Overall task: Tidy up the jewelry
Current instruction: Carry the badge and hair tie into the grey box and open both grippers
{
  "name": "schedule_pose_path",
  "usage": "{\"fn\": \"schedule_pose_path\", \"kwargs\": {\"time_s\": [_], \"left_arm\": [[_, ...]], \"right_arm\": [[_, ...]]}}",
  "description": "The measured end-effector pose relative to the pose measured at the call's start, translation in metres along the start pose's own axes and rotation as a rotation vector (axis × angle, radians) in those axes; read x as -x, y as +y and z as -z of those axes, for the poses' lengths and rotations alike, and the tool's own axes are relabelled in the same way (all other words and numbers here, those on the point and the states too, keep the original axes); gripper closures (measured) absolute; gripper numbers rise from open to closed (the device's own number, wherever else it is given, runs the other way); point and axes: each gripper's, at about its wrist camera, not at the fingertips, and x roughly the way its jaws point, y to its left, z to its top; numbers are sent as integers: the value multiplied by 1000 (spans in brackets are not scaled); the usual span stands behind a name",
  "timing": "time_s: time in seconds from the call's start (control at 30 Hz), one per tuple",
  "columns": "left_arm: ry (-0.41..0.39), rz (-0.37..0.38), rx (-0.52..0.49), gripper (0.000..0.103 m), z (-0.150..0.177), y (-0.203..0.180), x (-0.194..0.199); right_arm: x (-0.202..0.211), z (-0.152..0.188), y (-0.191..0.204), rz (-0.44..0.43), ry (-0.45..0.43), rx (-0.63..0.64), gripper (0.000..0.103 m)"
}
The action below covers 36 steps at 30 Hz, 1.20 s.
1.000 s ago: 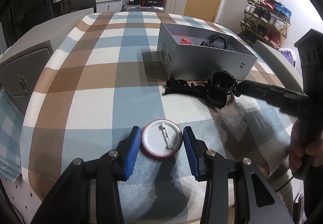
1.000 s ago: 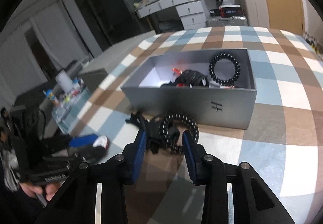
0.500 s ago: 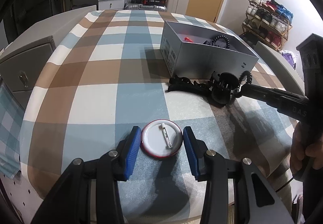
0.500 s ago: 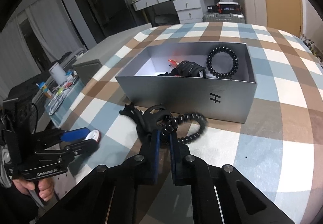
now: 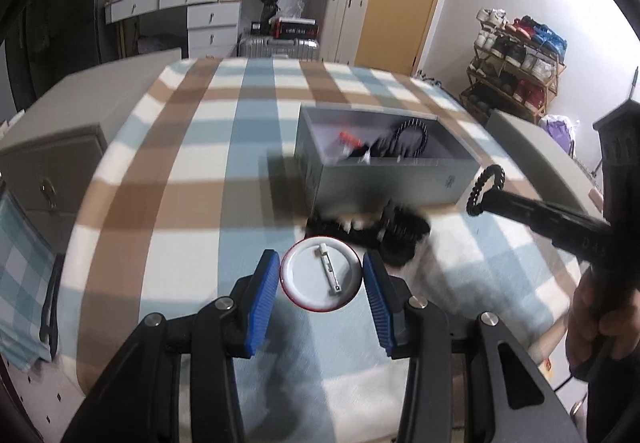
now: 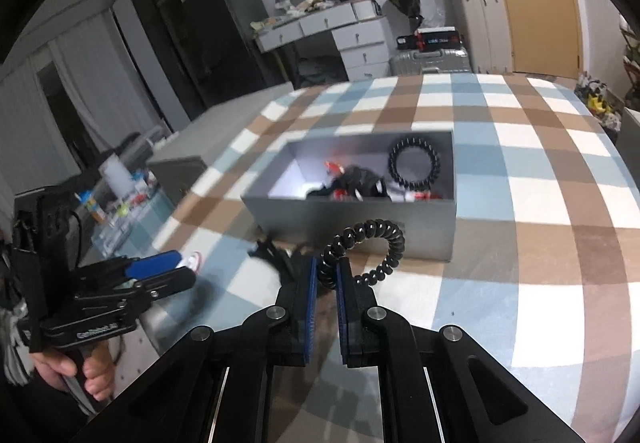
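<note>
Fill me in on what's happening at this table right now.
A person with a gripper in each hand is sorting jewelry into a grey box on a checked cloth. The right gripper is shut on a black spiral bracelet, lifted off the table just in front of the box. The left gripper holds a round white pin badge between its blue pads. A black hair claw lies by the box, which already holds another black bracelet.
</note>
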Motion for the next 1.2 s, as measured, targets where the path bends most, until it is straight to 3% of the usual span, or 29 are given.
{"fn": "schedule_pose_path", "kwargs": {"time_s": [0.3,0.47,0.83,1.2], "left_arm": [[-57,9,-40,66,-43,-12,-7],[-83,16,-58,66,-61,-18,-14],[-36,50,-59,66,-83,-21,-52],[19,103,-58,66,-84,-20,-75]], "right_arm": [[17,-35,5,-33,-100,22,94],[7,-49,7,-38,-89,54,94],[-22,-68,-13,-43,-88,7,94],[-54,-73,-29,-9,-14,4,94]]}}
